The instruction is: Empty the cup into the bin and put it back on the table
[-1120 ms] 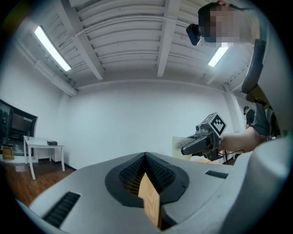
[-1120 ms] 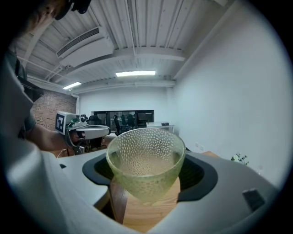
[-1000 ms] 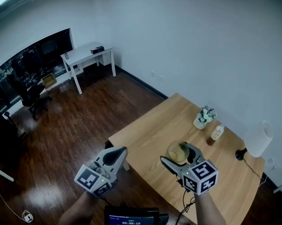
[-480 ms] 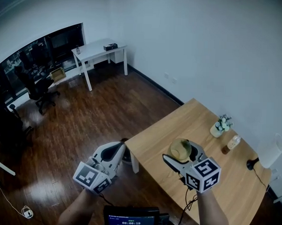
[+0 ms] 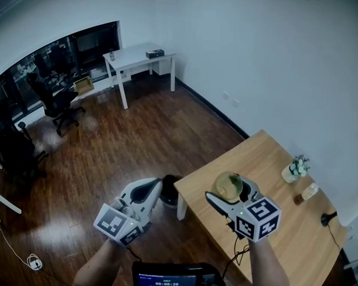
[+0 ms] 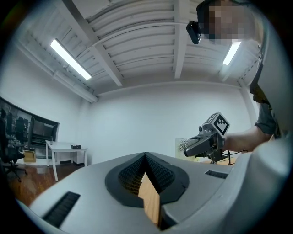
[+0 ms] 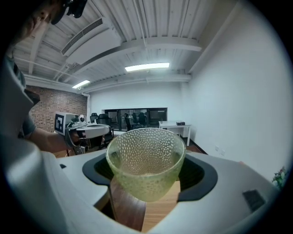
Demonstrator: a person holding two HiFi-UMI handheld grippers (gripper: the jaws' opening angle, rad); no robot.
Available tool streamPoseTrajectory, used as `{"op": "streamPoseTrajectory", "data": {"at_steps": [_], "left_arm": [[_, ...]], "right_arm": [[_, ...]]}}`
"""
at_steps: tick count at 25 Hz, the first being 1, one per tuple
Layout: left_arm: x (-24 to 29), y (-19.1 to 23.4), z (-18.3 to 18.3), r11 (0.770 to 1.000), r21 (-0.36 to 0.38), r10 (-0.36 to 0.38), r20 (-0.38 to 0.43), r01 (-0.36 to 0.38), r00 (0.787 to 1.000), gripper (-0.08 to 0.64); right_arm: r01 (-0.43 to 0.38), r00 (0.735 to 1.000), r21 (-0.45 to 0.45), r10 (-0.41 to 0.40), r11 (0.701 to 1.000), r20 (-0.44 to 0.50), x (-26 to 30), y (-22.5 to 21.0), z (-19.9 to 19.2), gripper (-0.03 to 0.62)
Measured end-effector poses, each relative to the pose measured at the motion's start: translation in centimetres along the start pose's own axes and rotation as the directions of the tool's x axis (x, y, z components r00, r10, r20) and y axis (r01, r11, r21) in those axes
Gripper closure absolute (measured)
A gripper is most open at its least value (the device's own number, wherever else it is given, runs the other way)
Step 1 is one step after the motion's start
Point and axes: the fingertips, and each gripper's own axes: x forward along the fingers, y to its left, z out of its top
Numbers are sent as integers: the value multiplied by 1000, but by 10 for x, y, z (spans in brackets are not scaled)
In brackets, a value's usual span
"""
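A dimpled, pale green see-through cup (image 5: 228,184) (image 7: 145,160) stands upright between the jaws of my right gripper (image 5: 229,191) (image 7: 145,185), which is shut on it above the left corner of the wooden table (image 5: 272,172). What lies inside the cup I cannot make out. A dark bin (image 5: 169,189) stands on the floor beside that table corner. My left gripper (image 5: 156,185) (image 6: 145,157) hangs over the floor left of the bin, shut with nothing in it. In the left gripper view the right gripper (image 6: 207,139) shows with the cup (image 6: 182,145).
A small vase of flowers (image 5: 296,167), a bottle (image 5: 307,192) and a lamp base (image 5: 327,219) stand along the table's far side. A white desk (image 5: 139,56) and office chairs (image 5: 56,100) are farther across the wooden floor. A cable (image 5: 32,261) lies on the floor at the left.
The view has swung left, so the table sits further right in it. Both grippers have moved toward the table's left corner, and the bin has come into sight there.
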Motion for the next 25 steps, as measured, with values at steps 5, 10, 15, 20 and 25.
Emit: {"op": "streamPoseTrajectory", "data": {"at_steps": [5, 10, 15, 20, 25], "left_arm": [[8, 16, -5, 1000, -8, 22, -6, -22, 1000, 558], [26, 40, -6, 999, -8, 52, -8, -52, 999, 558], [45, 59, -7, 997, -17, 75, -34, -76, 997, 558], [62, 85, -1, 992, -15, 122, -13, -122, 992, 558], [77, 98, 6, 990, 27, 141, -17, -141, 990, 558]], "right_arm": [[-60, 998, -24, 60, 998, -7, 26, 3, 12, 193], [-112, 994, -33, 111, 993, -19, 56, -9, 20, 193], [-160, 987, -48, 159, 986, -14, 85, -25, 34, 193], [-198, 980, -64, 198, 978, -6, 109, -38, 47, 193], [-220, 975, -61, 221, 974, 1, 128, -51, 51, 195]]}}
